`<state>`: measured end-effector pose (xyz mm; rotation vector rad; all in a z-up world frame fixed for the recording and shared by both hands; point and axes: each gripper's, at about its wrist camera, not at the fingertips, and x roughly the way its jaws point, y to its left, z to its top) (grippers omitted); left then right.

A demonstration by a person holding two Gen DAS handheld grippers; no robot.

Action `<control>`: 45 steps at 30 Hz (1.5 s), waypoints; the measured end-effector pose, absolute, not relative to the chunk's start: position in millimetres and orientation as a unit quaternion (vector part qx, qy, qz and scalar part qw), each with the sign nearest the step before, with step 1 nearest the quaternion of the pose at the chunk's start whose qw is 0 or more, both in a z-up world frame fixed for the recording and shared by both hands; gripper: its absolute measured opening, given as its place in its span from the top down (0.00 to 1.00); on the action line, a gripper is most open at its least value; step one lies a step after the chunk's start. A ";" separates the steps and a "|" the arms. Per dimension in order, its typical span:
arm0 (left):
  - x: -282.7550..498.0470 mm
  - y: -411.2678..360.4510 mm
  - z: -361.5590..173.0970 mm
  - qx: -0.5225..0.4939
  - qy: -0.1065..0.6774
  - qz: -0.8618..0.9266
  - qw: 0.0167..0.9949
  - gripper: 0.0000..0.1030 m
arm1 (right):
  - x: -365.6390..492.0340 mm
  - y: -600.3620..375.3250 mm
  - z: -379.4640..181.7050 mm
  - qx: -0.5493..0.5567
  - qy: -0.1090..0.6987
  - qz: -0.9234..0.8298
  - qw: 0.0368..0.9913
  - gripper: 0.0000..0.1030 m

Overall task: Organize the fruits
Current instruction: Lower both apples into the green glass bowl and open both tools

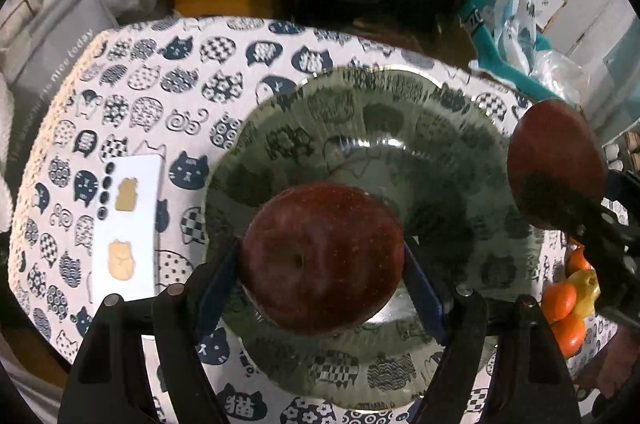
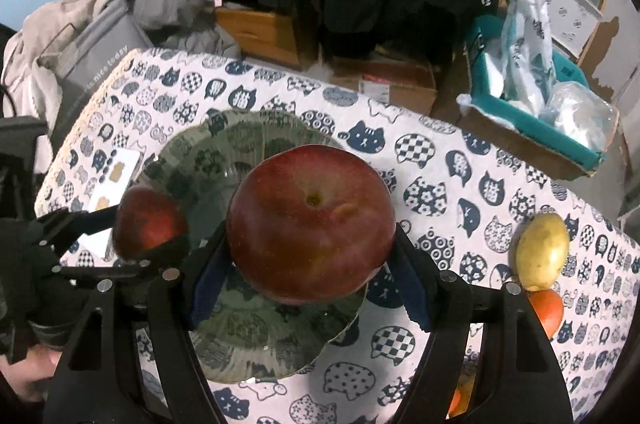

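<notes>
My left gripper (image 1: 322, 266) is shut on a dark red apple (image 1: 322, 258) and holds it above the near part of a clear glass plate (image 1: 360, 96). My right gripper (image 2: 310, 252) is shut on a second red apple (image 2: 310, 222) above the same glass plate (image 2: 256, 356). The right gripper's apple shows at the right edge of the left wrist view (image 1: 554, 164). The left gripper's apple shows at the left of the right wrist view (image 2: 150, 224). A yellow fruit (image 2: 542, 250) and an orange (image 2: 546, 310) lie on the cloth to the right of the plate.
The table has a white cloth with blue cat faces (image 1: 160, 96). A white phone with stickers (image 1: 126, 224) lies left of the plate. Oranges (image 1: 564, 304) and a yellow fruit (image 1: 584, 290) lie at the right. A teal box with plastic bags (image 2: 536, 112) stands beyond the table.
</notes>
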<state>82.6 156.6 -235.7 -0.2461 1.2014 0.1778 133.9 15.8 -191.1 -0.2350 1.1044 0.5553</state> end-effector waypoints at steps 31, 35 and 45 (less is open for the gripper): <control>74.6 161.6 -236.5 -0.100 0.565 0.083 0.814 0.13 | 147.3 26.5 -215.0 -0.090 0.553 0.272 0.782 0.27; 61.9 178.1 -228.9 -0.111 0.560 0.106 0.814 0.13 | 143.3 36.5 -223.1 -0.107 0.558 0.273 0.776 0.27; 49.2 205.0 -232.4 -0.143 0.563 0.136 0.803 0.13 | 128.5 61.8 -249.1 -0.173 0.572 0.269 0.756 0.27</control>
